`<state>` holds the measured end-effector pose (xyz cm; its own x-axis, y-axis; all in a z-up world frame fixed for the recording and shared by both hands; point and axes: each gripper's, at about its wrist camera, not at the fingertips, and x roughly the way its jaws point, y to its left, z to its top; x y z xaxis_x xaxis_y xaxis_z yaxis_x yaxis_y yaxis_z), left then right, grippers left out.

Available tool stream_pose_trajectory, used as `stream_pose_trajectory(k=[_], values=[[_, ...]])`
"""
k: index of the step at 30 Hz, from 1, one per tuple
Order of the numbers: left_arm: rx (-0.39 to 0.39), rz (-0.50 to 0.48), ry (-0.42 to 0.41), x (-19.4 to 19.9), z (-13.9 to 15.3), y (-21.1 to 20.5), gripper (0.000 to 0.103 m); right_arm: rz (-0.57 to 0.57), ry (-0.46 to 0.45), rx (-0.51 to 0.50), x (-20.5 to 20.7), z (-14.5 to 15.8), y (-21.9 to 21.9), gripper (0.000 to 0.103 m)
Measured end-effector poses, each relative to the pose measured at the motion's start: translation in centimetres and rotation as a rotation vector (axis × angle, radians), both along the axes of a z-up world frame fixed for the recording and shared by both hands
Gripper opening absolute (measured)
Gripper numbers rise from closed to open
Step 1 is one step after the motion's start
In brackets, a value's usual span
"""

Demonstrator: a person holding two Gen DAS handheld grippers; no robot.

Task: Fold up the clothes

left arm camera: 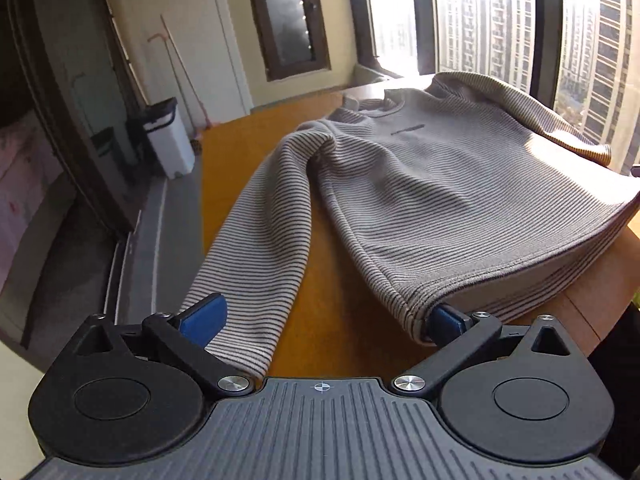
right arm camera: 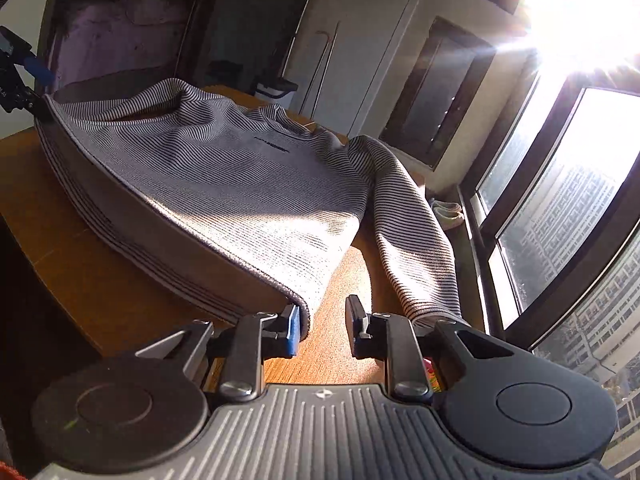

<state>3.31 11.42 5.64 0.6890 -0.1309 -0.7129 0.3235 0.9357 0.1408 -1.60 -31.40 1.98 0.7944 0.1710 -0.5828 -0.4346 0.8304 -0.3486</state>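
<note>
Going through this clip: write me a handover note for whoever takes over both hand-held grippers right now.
Left hand-held gripper: open wide, at the left hem corner; one finger touches the hem.
Right hand-held gripper: open, at the right hem corner; nothing clamped.
Striped sweater: front up on the wooden table, collar far, sleeves out along both sides.
Done: sweater laid out; hem still bulges.
Left: all folds, sleeves first.

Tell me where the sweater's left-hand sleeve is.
In the left wrist view, the sleeve runs down the table's left edge beside the sweater, its cuff by the left gripper.
</note>
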Motion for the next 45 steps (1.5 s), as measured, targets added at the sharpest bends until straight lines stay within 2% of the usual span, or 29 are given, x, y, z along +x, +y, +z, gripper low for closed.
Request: stream_pose_trajectory(k=[1, 2, 4, 6, 10, 15, 16, 17, 20, 22, 27, 32, 33, 34, 35, 37, 41, 42, 45], values=[[-0.017, -0.029, 0.016, -0.4, 0.0, 0.1, 0.103, 0.019, 0.018, -0.003, -0.4, -0.1, -0.1, 0.038], [-0.036, -0.056, 0.031, -0.7, 0.0, 0.1, 0.103, 0.048, 0.037, 0.016, -0.9, 0.0, -0.5, 0.047], [-0.086, -0.094, 0.055, -1.1, 0.0, 0.2, 0.103, 0.076, 0.050, 0.066, -1.4, 0.6, -1.0, 0.056], [-0.132, -0.108, 0.057, -1.3, 0.3, 0.3, 0.103, 0.099, 0.051, 0.110, -1.8, 1.4, -1.4, 0.057], [-0.239, -0.113, 0.033, -1.0, 1.4, 0.3, 0.103, 0.125, 0.031, 0.138, -1.7, 2.9, -2.5, 0.067], [-0.248, -0.125, 0.022, 0.8, 1.5, -1.8, 0.103, -0.230, 0.068, 0.270, 2.6, 2.0, -7.5, 0.067], [-0.240, -0.127, 0.029, 1.1, 1.3, -2.3, 0.103, -0.298, 0.072, 0.308, 3.3, 1.7, -8.7, 0.063], [-0.232, -0.131, 0.034, 1.2, 1.1, -2.7, 0.103, -0.283, 0.044, 0.201, 3.4, 0.9, -8.4, 0.052], [-0.221, -0.146, 0.045, 1.6, 0.7, -3.8, 0.103, -0.227, -0.044, -0.136, 3.8, -1.3, -7.3, 0.042], [-0.233, -0.163, 0.054, 2.1, 0.6, -4.6, 0.103, -0.169, -0.045, -0.171, 4.6, -2.1, -7.6, 0.038], [-0.281, -0.175, 0.095, 4.2, -0.4, -7.2, 0.103, -0.012, -0.062, -0.275, 6.8, -4.3, -7.7, 0.038], [-0.322, -0.100, 0.176, 6.6, -2.1, -8.4, 0.103, 0.113, -0.143, -0.395, 9.2, -5.4, -6.2, 0.037], [-0.335, -0.085, 0.192, 6.9, -2.4, -8.5, 0.103, 0.123, -0.122, -0.374, 9.8, -5.2, -6.1, 0.037], [-0.347, -0.077, 0.204, 7.1, -2.6, -8.4, 0.103, 0.132, -0.101, -0.351, 10.3, -5.0, -6.0, 0.026], [-0.355, -0.070, 0.214, 7.3, -2.7, -8.4, 0.103, 0.127, -0.054, -0.281, 11.1, -4.2, -5.9, 0.003], [-0.354, -0.068, 0.217, 7.4, -2.9, -8.3, 0.103, 0.069, -0.032, -0.103, 12.3, -1.5, -5.8, 0.004], [-0.372, -0.072, 0.213, 7.4, -2.8, -7.6, 0.103, -0.055, -0.053, 0.359, 15.9, 7.5, -7.0, 0.003], [-0.378, -0.074, 0.208, 7.4, -2.8, -7.3, 0.103, -0.075, -0.065, 0.440, 17.0, 9.5, -7.2, 0.003], [-0.403, -0.080, 0.191, 7.2, -2.8, -6.6, 0.103, -0.067, -0.058, 0.580, 19.7, 14.5, -5.9, 0.003]])
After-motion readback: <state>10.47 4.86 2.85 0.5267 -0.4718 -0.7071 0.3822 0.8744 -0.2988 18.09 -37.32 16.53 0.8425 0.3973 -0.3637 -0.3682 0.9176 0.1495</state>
